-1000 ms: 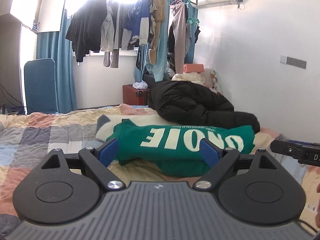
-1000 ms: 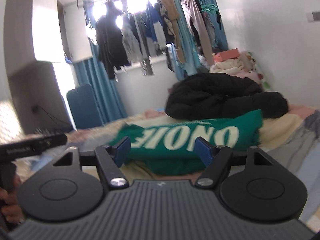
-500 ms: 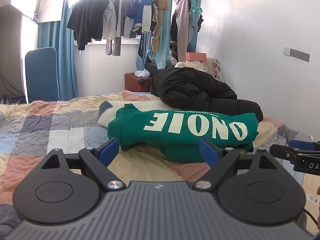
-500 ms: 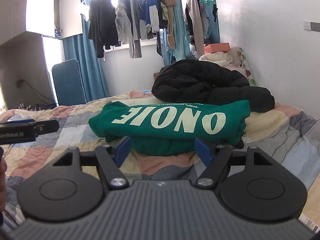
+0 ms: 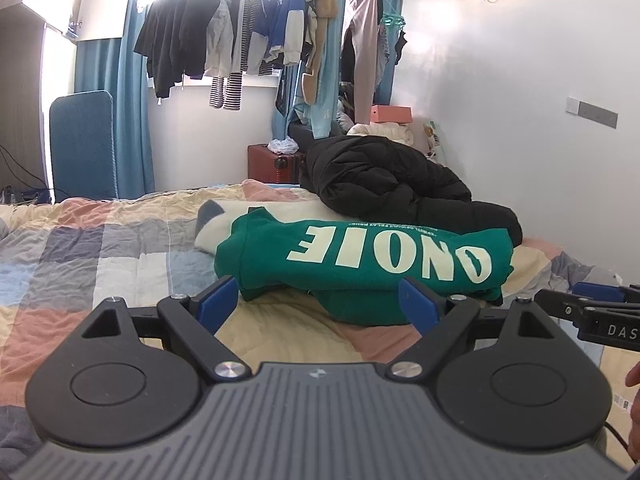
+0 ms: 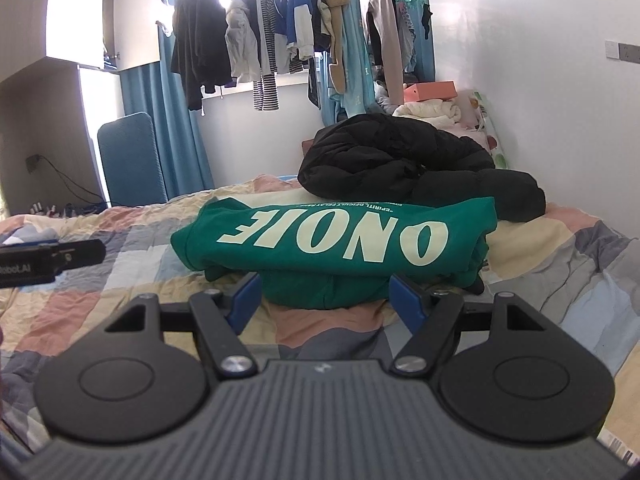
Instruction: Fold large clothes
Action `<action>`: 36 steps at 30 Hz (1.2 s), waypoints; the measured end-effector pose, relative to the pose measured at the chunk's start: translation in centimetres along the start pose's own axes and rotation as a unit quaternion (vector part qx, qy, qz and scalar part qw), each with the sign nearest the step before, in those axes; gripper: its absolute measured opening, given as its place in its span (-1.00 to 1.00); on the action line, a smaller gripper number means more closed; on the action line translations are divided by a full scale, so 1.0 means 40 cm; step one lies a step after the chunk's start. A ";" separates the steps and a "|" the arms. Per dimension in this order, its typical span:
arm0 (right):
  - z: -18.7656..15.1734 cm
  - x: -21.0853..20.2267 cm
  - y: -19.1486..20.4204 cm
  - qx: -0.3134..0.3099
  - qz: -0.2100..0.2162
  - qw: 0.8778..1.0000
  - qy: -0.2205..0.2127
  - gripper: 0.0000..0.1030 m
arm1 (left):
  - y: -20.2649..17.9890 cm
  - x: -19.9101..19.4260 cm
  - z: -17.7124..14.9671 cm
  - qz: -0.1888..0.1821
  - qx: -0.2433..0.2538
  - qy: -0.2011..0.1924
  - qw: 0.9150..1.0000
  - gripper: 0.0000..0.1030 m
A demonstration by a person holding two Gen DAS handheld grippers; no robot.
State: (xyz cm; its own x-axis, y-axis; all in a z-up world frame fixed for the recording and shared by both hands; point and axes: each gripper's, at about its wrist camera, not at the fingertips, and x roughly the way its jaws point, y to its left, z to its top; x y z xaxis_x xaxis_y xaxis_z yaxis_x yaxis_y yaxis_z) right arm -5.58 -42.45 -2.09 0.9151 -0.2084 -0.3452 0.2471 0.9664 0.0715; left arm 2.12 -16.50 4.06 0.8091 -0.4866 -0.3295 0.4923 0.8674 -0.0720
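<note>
A green sweatshirt (image 5: 360, 260) with large cream letters lies folded in a thick rectangle on the checked bedspread (image 5: 100, 256). It also shows in the right wrist view (image 6: 332, 244). My left gripper (image 5: 318, 304) is open and empty, just in front of the sweatshirt's near edge. My right gripper (image 6: 326, 300) is open and empty, also just short of the near edge. The right gripper's tip (image 5: 592, 312) shows at the right edge of the left wrist view; the left gripper's tip (image 6: 52, 260) shows at the left edge of the right wrist view.
A black puffer jacket (image 5: 400, 184) lies bunched behind the sweatshirt, against the white wall. A cream and grey garment (image 5: 216, 224) lies under the sweatshirt's left end. Clothes hang on a rail (image 5: 260, 28) at the window. A blue chair (image 5: 80, 148) and a red case (image 5: 272, 162) stand beyond the bed.
Both grippers have drawn back and risen a little from the sweatshirt, so more bedspread shows in front of it. Both stay open. The sweatshirt has not moved.
</note>
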 end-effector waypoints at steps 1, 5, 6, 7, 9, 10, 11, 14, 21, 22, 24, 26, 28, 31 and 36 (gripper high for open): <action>0.002 -0.002 0.001 0.000 -0.001 1.000 -0.002 0.42 | 0.002 -0.003 0.003 -0.002 -0.001 -0.001 1.000 0.81; 0.008 -0.003 0.003 0.002 -0.006 1.000 -0.005 0.42 | 0.006 -0.009 0.005 -0.004 -0.006 -0.002 1.000 0.97; 0.007 -0.003 0.002 0.002 -0.007 1.000 -0.005 0.42 | 0.008 -0.007 0.005 0.000 -0.009 0.000 1.000 1.00; 0.007 -0.003 0.002 0.003 -0.009 1.000 -0.006 0.42 | 0.010 -0.006 0.005 0.003 -0.012 0.003 1.000 1.00; 0.005 -0.003 -0.002 0.007 -0.013 1.000 -0.006 0.50 | 0.012 -0.003 0.005 0.007 -0.013 0.009 1.000 1.00; 0.005 -0.004 -0.001 0.006 -0.016 1.000 -0.007 0.54 | 0.012 -0.002 0.005 0.008 -0.012 0.011 1.000 1.00; 0.004 -0.004 0.000 0.003 -0.021 1.000 -0.009 0.63 | 0.012 -0.003 0.005 0.008 -0.012 0.011 1.000 1.00; 0.001 0.002 0.005 -0.009 -0.035 0.999 -0.001 1.00 | 0.012 -0.005 0.006 0.008 -0.008 0.010 1.000 1.00; 0.001 0.009 -0.002 -0.004 -0.033 0.999 0.012 1.00 | 0.010 -0.012 0.002 0.013 -0.006 0.009 1.000 1.00; 0.001 0.008 0.000 -0.005 -0.033 0.999 0.011 1.00 | 0.007 -0.013 0.002 0.015 -0.006 0.009 1.000 1.00; 0.001 0.007 0.001 -0.004 -0.030 0.999 0.011 1.00 | 0.007 -0.012 0.003 0.018 -0.006 0.011 1.000 1.00; 0.000 0.007 0.003 -0.002 -0.027 1.000 0.012 1.00 | 0.008 -0.011 0.003 0.016 -0.007 0.014 1.000 1.00; 0.000 0.005 0.007 -0.005 -0.027 1.000 0.013 1.00 | 0.008 -0.011 0.004 0.019 -0.007 0.014 1.000 1.00; 0.000 0.004 0.008 -0.007 -0.026 1.000 0.014 1.00 | 0.005 -0.012 0.005 0.027 -0.008 0.012 1.000 1.00; 0.002 -0.003 0.007 -0.006 -0.027 1.000 0.014 1.00 | 0.002 -0.011 0.005 0.035 -0.009 0.014 0.999 1.00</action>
State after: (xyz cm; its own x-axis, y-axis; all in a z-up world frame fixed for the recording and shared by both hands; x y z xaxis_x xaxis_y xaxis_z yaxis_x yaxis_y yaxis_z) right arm -5.62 -42.18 -1.97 0.8915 -0.2564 -0.3735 0.2923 0.9554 0.0416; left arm 1.87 -16.22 4.40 0.8319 -0.4217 -0.3607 0.4286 0.9011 -0.0649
